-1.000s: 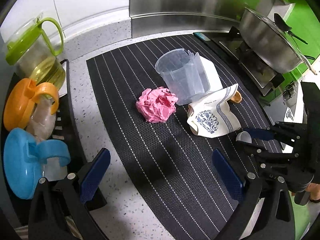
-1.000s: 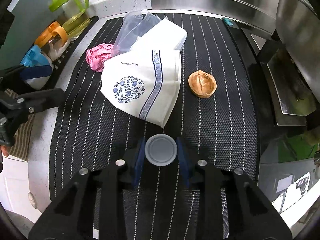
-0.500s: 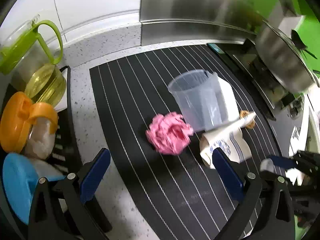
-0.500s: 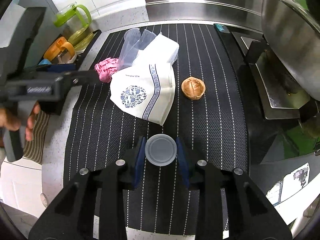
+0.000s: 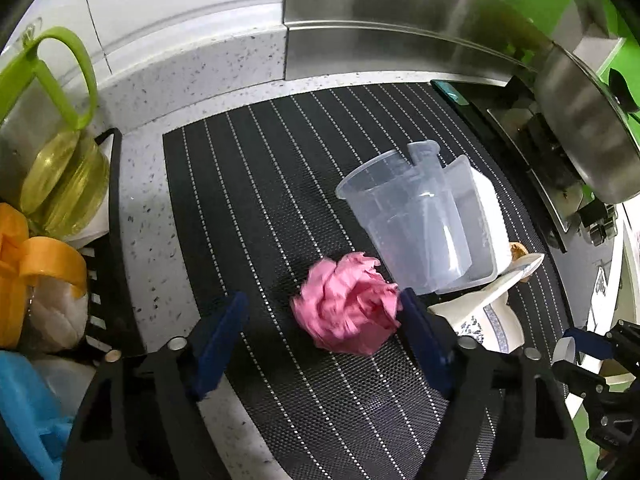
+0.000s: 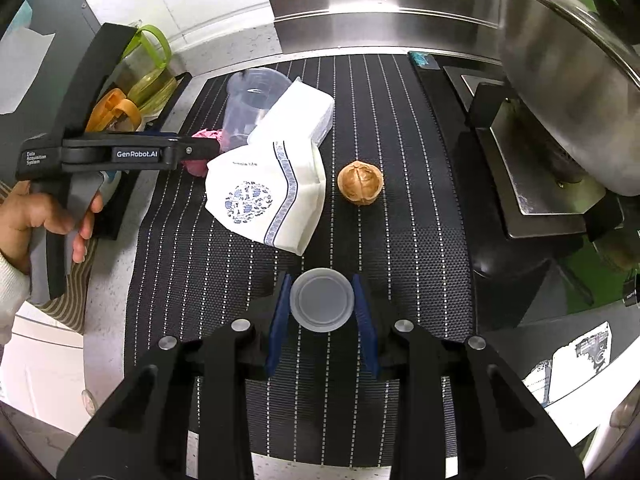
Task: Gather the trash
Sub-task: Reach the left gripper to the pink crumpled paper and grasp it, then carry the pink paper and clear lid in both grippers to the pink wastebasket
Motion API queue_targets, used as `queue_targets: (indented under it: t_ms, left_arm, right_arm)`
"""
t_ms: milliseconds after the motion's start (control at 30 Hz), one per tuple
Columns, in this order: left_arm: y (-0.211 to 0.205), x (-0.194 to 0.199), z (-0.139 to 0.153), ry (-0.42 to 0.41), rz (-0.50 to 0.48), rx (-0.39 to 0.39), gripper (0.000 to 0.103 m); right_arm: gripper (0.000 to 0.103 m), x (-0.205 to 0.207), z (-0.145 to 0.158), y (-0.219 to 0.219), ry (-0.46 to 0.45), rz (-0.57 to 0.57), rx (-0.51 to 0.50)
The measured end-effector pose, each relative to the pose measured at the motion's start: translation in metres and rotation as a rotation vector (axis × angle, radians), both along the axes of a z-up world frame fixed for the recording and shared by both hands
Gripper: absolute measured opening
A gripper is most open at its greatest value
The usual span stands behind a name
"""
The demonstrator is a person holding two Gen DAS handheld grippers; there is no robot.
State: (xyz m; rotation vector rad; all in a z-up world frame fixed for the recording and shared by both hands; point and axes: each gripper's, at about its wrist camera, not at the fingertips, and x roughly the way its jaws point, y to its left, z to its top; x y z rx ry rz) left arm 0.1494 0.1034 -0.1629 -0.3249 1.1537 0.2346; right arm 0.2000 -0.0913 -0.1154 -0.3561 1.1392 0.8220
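A crumpled pink paper ball (image 5: 346, 308) lies on the black striped mat (image 5: 248, 184). My left gripper (image 5: 320, 332) straddles it and its jaws are closing. The right pad sits at the ball's edge, while the left pad stands well clear of it. In the right wrist view only a bit of the pink ball (image 6: 200, 166) shows behind the left gripper's fingers (image 6: 200, 148). My right gripper (image 6: 322, 308) is shut on a round translucent plastic lid (image 6: 322, 300) above the mat. A walnut shell (image 6: 360, 182) lies beyond it.
A clear measuring cup (image 5: 408, 232) lies on its side against a white tissue pack (image 6: 296, 116), beside a white bag with blue print (image 6: 264, 196). Jugs with green (image 5: 52, 160) and orange (image 5: 36, 276) lids fill a rack at left. A steel pot (image 6: 568, 80) sits on the stove at right.
My left gripper moved forward and down to the pink ball, which now sits between narrower jaws. My right gripper rose a little with the lid still in it.
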Motion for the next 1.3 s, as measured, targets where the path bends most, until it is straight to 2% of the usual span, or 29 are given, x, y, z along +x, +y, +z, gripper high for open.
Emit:
queue_targets:
  t_ms: [33,100,200,467,667,800,933,1100,1300]
  left_arm:
    - [-0.001,0.001,-0.002,0.007,-0.009,-0.003,0.07]
    - [-0.002,0.002,-0.007,0.021,-0.023,-0.007,0.055]
    - [-0.003,0.002,-0.008,0.016,-0.022,-0.003,0.04]
    - [-0.009,-0.018,0.018,-0.034,-0.036,0.006,0.037]
    - [-0.03,-0.051,0.06,-0.088,-0.105,0.022,0.036]
    - [-0.054,-0.075,0.092,-0.119,-0.216,0.05,0.036]
    - [-0.078,-0.09,0.111,-0.147,-0.343,0.07,0.036]
    - [-0.12,-0.112,0.124,-0.176,-0.533,0.062,0.036]
    - [-0.197,-0.137,0.129,-0.208,-0.744,0.017,0.037]
  right_arm:
    - [0.032,0.0,-0.001,0.0,0.002,-0.001,0.0]
    - [0.032,-0.001,-0.001,0.001,0.004,0.0,0.0]
    - [0.032,-0.002,0.001,0.003,0.0,0.001,0.004]
    - [0.032,-0.005,0.015,0.001,-0.021,-0.006,0.02]
    - [0.032,-0.019,0.047,-0.008,-0.059,-0.047,0.053]
    - [0.032,-0.04,0.077,-0.022,-0.105,-0.107,0.078]
    - [0.032,-0.075,0.1,-0.049,-0.155,-0.218,0.094]
    - [0.032,-0.123,0.112,-0.092,-0.187,-0.379,0.095]
    - [0.032,-0.18,0.115,-0.163,-0.21,-0.57,0.063]
